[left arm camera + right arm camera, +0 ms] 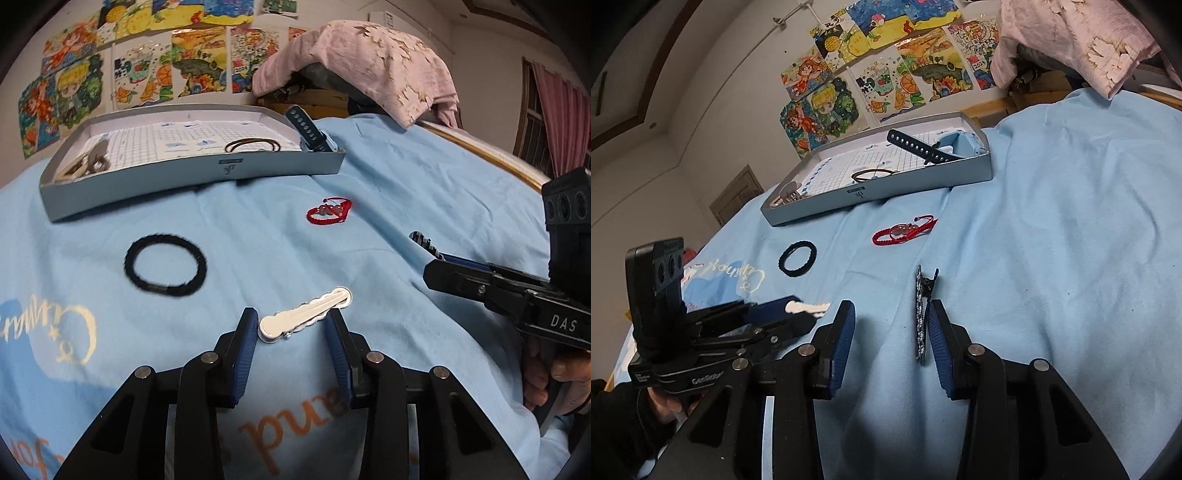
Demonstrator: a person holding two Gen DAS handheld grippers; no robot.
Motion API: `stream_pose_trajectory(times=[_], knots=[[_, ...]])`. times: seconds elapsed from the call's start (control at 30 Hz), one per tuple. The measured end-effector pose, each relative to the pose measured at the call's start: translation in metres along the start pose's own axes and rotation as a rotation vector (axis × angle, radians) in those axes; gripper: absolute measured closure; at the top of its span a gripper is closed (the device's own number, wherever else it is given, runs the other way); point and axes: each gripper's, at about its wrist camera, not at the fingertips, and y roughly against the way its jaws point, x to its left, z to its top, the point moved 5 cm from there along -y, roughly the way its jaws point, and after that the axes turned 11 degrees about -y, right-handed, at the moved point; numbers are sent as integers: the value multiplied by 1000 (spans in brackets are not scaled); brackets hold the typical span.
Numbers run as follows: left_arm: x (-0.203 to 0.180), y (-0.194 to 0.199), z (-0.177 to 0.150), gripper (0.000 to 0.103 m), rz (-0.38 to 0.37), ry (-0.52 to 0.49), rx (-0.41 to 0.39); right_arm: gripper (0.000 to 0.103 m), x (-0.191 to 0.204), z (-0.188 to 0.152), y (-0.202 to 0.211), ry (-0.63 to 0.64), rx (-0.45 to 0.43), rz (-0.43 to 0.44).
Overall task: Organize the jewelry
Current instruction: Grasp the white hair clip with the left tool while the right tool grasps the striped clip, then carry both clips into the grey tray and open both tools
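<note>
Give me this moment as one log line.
left tool: open, straddling white hair clip | right tool: open, beside patterned hair clip | black hair tie, red bracelet: on cloth

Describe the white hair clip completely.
The white hair clip is a long, glossy, plastic-looking bar with scalloped edges and rounded ends. It lies flat and slanted on the light blue cloth, between the blue pads of the left hand-held gripper. The right pad seems to touch it; the left pad stands clear.
</note>
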Motion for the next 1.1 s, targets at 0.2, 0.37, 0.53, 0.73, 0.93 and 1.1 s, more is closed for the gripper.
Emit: stream_pose_trajectory(times=[0.2, 0.37, 0.53, 0.73, 0.93, 1.1], knots=[[-6, 2, -3, 75, -17, -36, -4, 78, -4, 0, 0, -24, -6, -3], [-15, 8, -6, 86, -36, -68, -8, 82, -6, 0, 0, -36, -10, -2], [-23, 11, -6, 86, -25, -97, -15, 85, -8, 0, 0, -43, -13, -8], [-29, 22, -12, 86, -10, -49, -49, 94, -4, 1, 3, -38, -20, 22], [-27, 30, -16, 87, 37, 4, -62, 95, 0, 1, 6, -24, -26, 41], [-21, 37, -14, 87, 86, 48, -73, 95, 5, 2, 11, -4, -44, 60]])
